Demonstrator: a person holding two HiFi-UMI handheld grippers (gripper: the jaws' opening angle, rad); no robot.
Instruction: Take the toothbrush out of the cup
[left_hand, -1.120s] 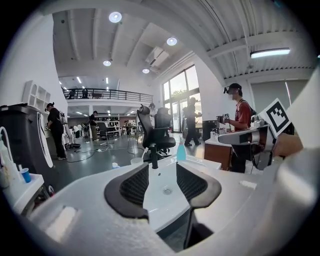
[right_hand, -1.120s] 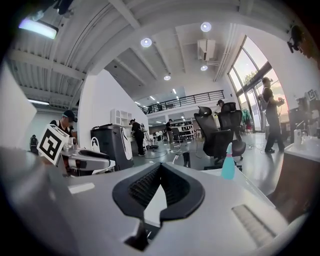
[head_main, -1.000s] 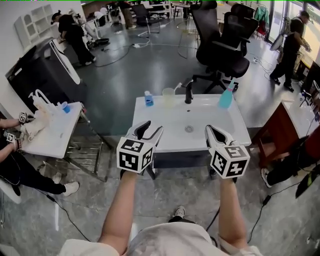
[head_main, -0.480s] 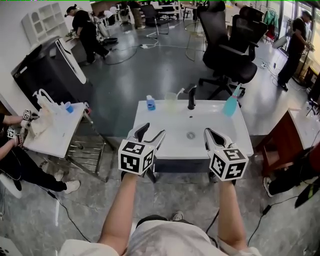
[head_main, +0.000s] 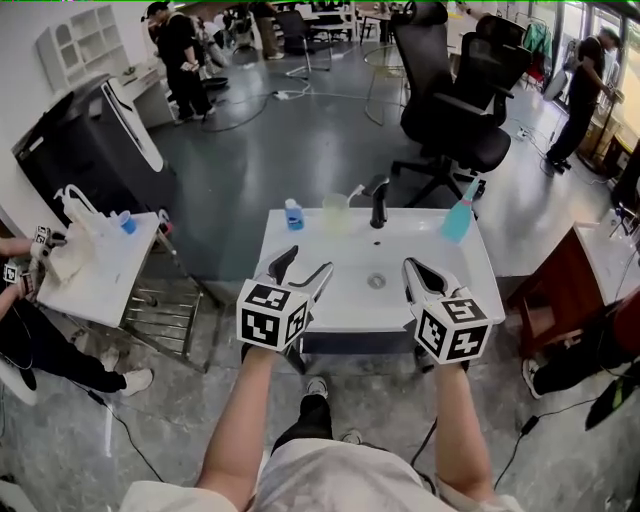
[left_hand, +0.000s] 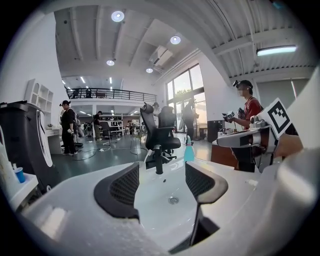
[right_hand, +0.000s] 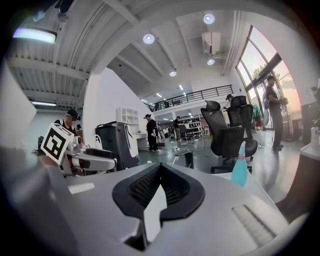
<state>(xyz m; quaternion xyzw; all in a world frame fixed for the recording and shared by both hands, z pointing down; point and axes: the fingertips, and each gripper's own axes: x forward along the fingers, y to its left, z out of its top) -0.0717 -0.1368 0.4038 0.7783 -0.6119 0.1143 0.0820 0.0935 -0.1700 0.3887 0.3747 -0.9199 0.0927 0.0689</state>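
**Toothbrush well out of reach, with a crowded back ledge to get past**

The white washbasin (head_main: 440, 290) carries everything along its far ledge. The teal spray bottle (head_main: 459, 215) stands at the right, the black tap (head_main: 378, 203) in the middle, and the pale cup (head_main: 336, 212) just left of the tap. A small blue bottle (head_main: 294, 215) stands further left. The toothbrush (head_main: 354, 192) sits in the cup and leans towards the tap.

As I see it, the main danger is tipping the cup. It looks light, and a pull along the slanted handle could drag it over or into the tap. A wide approach could also knock the blue bottle.

Both bare forearms stretch forward side by side, and the tools point slightly downward at the basin's near rim, well apart from the cup. The left gripper (head_main: 307, 260) has its jaws spreading wide, with nothing between them but a view of the bowl. The right gripper (head_main: 415, 268) has its jaws pressed together at the tips and holds nothing.
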